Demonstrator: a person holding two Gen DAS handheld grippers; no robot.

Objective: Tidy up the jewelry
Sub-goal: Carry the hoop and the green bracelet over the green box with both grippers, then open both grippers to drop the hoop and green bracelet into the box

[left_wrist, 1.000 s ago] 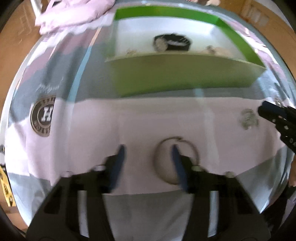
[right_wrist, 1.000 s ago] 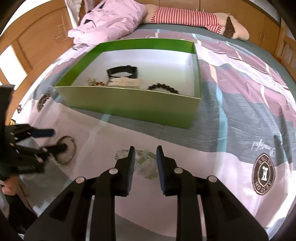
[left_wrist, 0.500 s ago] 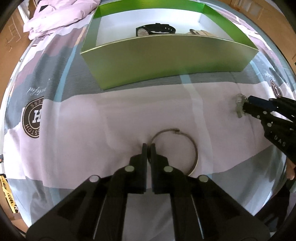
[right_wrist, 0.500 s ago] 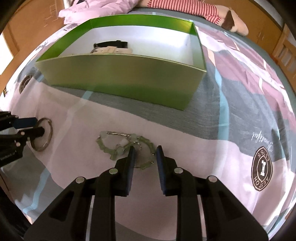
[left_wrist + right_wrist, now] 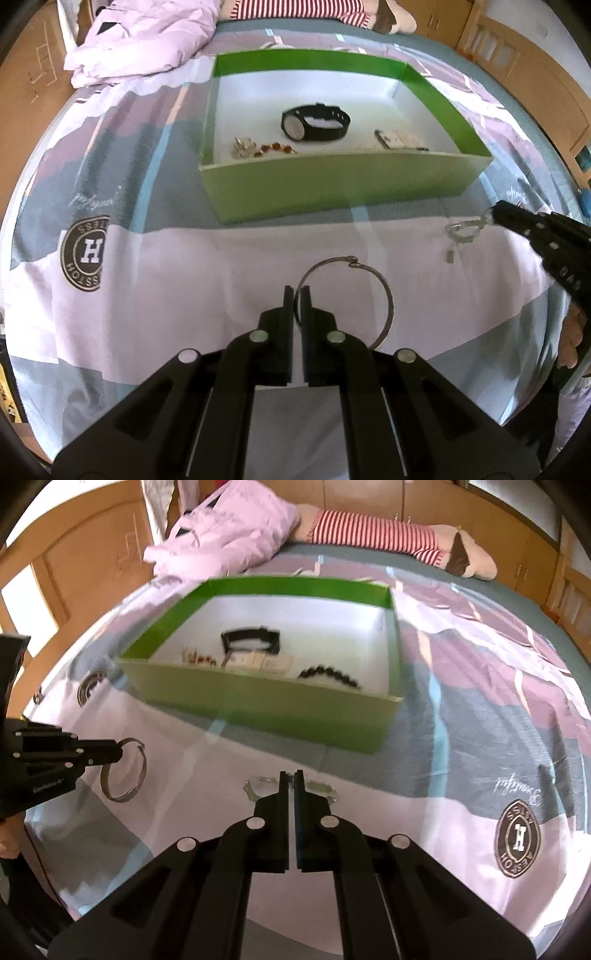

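My left gripper (image 5: 294, 291) is shut on the rim of a thin silver bangle (image 5: 384, 291) and holds it above the bedspread; it also shows in the right wrist view (image 5: 125, 771). My right gripper (image 5: 291, 775) is shut on a pale green link bracelet (image 5: 317, 787), which hangs from its tips; in the left wrist view the bracelet (image 5: 461, 232) dangles at the right. A green box (image 5: 332, 184) with a white inside stands ahead. It holds a black watch (image 5: 314, 122), a small beaded piece (image 5: 273, 147), a card (image 5: 399, 139) and black beads (image 5: 328, 675).
A crumpled pink quilt (image 5: 229, 535) and a striped plush toy (image 5: 391, 539) lie at the far end of the bed. Wooden cupboards (image 5: 554, 583) stand behind and to the right. A round logo (image 5: 86, 254) is printed on the bedspread at the left.
Both grippers closed, the left on the bangle and the right on the green bracelet, and both have lifted their pieces off the bedspread. The box now looks lower and its inside is visible.
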